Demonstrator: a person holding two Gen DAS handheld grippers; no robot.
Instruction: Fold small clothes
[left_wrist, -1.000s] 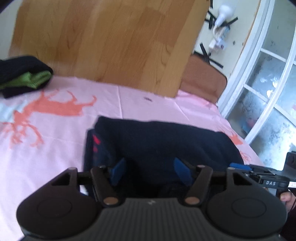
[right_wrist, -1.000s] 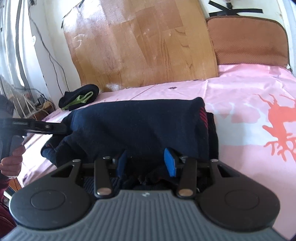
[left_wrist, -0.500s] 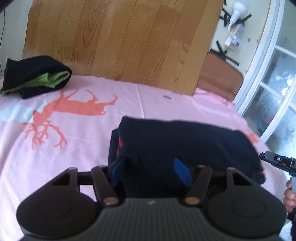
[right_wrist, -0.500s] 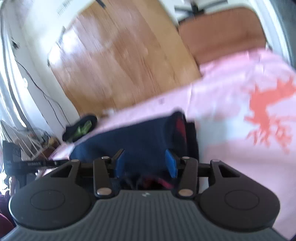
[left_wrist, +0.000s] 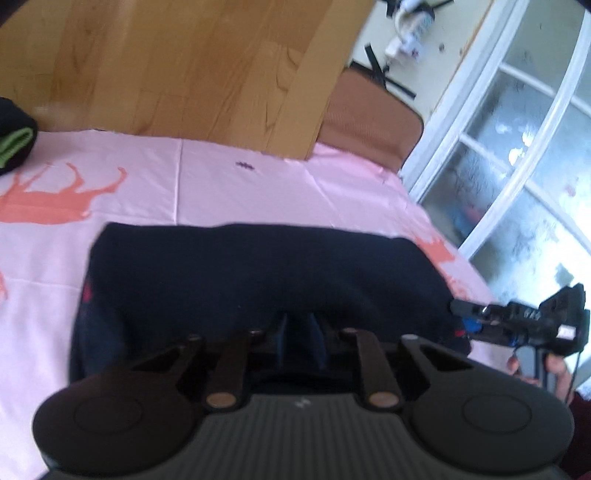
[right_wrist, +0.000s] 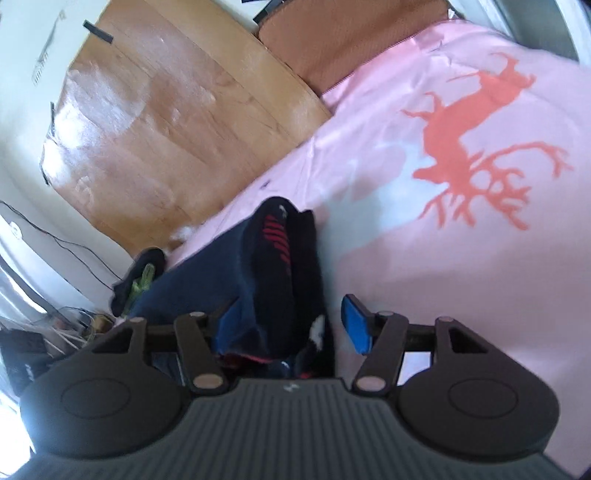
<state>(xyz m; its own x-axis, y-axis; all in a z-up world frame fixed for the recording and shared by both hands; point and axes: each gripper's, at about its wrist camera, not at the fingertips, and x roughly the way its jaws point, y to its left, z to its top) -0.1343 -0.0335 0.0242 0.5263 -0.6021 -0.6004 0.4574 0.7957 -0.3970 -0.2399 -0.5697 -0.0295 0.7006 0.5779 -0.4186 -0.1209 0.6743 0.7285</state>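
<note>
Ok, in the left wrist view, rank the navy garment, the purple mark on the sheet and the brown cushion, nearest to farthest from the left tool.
1. Navy garment: right at the left tool, centre.
2. Purple mark: on the pink sheet beyond it.
3. Brown cushion: upright at the far edge, right.

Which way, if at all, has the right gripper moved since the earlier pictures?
Yes. The right gripper has rolled: in its view the wooden board and pink sheet now tilt steeply, and the navy garment sits between its opening jaws.
</note>
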